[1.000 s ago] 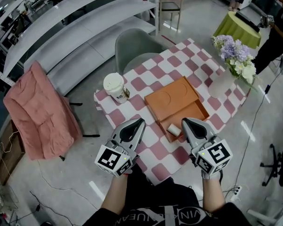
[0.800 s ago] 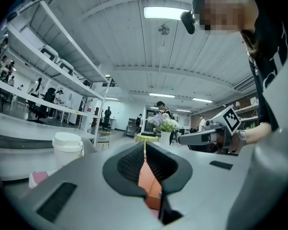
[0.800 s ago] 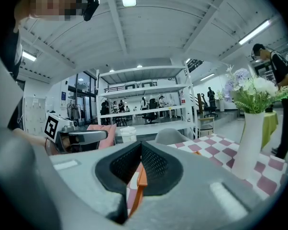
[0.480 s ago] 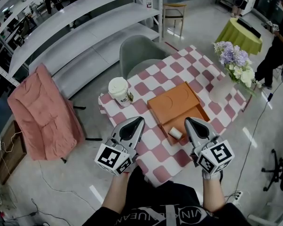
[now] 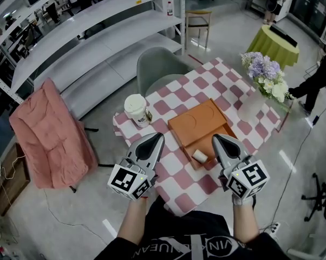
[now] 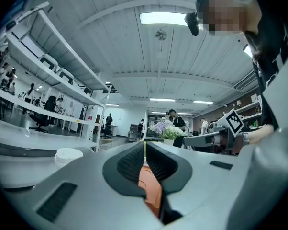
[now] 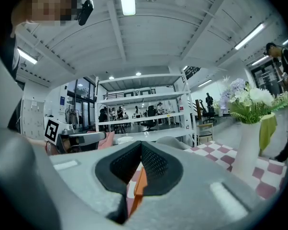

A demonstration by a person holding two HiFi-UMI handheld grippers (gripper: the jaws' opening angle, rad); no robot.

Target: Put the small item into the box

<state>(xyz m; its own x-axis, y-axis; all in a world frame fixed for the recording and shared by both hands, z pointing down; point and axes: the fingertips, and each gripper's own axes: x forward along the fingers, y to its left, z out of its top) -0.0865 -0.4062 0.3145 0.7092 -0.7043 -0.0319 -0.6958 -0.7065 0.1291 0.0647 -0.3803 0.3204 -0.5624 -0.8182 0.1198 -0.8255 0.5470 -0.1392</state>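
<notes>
Head view: small white item [image 5: 199, 156] lies in the open tray of the orange box [image 5: 198, 122] on the checked table [image 5: 217, 75]. Left claw [image 5: 156, 140] and right claw [image 5: 220, 141] are both closed and empty, held above the table's near edge — right one just beside the tray. Placing looks done; if the tray needs shutting, push squarely on its front — not the item.

Box [image 5: 198, 124] sitting mid-table [image 5: 220, 75] — small item [image 5: 199, 155] lying in its open near compartment. 1 cup [image 5: 136, 108] standing left of the box, apart from it. Flower vase [image 5: 265, 79] standing at the right edge; 1 chair [image 5: 160, 64] sitting behind the table.
</notes>
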